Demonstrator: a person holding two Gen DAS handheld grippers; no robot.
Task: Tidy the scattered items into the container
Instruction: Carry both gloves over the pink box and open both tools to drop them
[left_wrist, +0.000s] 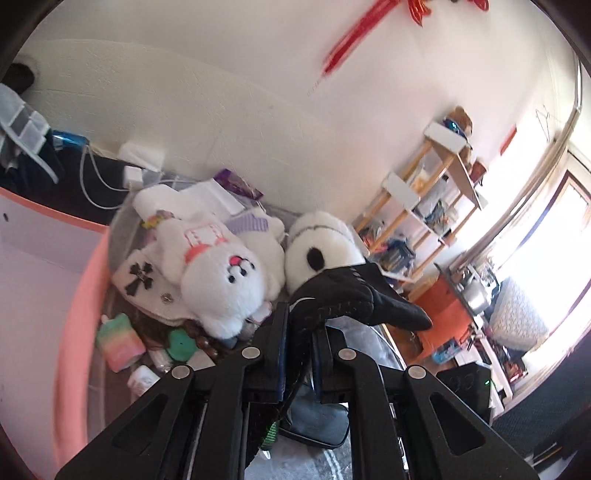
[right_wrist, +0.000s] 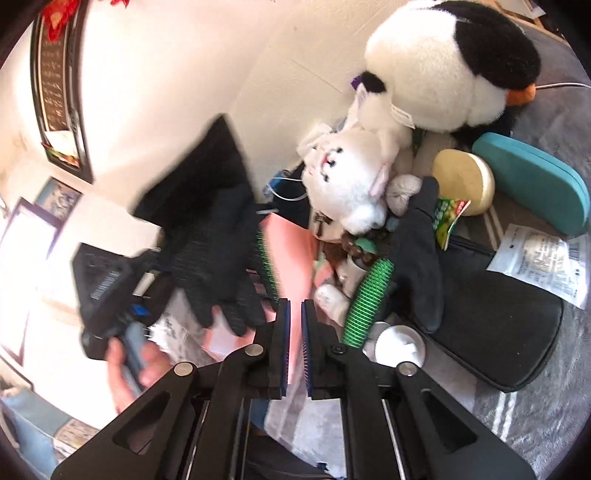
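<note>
Glove in the left claw, headed for the bin

Your left gripper (left_wrist: 300, 332) is clamped on a black knit glove (left_wrist: 354, 299), held up above the pink-rimmed clear container (left_wrist: 79, 295) near its right edge, where the white plush bunny (left_wrist: 221, 273) already sits. Your right gripper (right_wrist: 295, 332) looks closed on nothing. Next I'd carry the glove past the rim, then let go.

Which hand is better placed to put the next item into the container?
Left. The left gripper is shut on a black glove, facing the container with the plush toys. The right gripper is shut with nothing plainly held.
</note>
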